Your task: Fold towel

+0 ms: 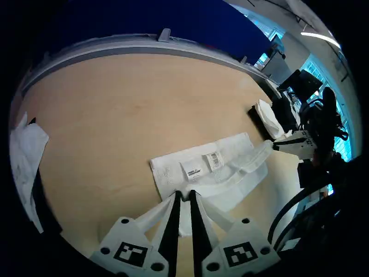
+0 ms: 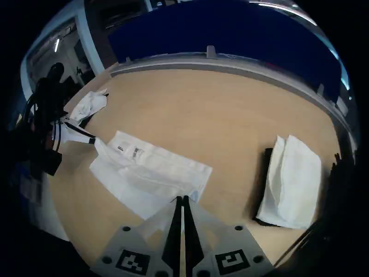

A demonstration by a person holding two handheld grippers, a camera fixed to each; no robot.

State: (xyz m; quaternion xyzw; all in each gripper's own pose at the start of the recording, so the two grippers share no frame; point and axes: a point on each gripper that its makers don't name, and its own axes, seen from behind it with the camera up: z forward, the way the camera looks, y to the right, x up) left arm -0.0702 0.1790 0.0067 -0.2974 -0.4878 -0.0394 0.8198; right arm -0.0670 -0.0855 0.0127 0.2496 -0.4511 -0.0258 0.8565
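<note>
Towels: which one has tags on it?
The middle towel shows two tags near one end. The folded towel beside it shows none.

Towel tags: we see two on the towel [image 1: 168, 175], a printed tag [image 1: 191, 171] and a barcode tag [image 1: 214, 160]; both are too small for us to read.
Gripper marks: we see black-and-white square markers [image 1: 132, 253] on the left gripper [image 1: 184, 195] and the right gripper [image 2: 181, 199], patterns rather than readable text.
</note>
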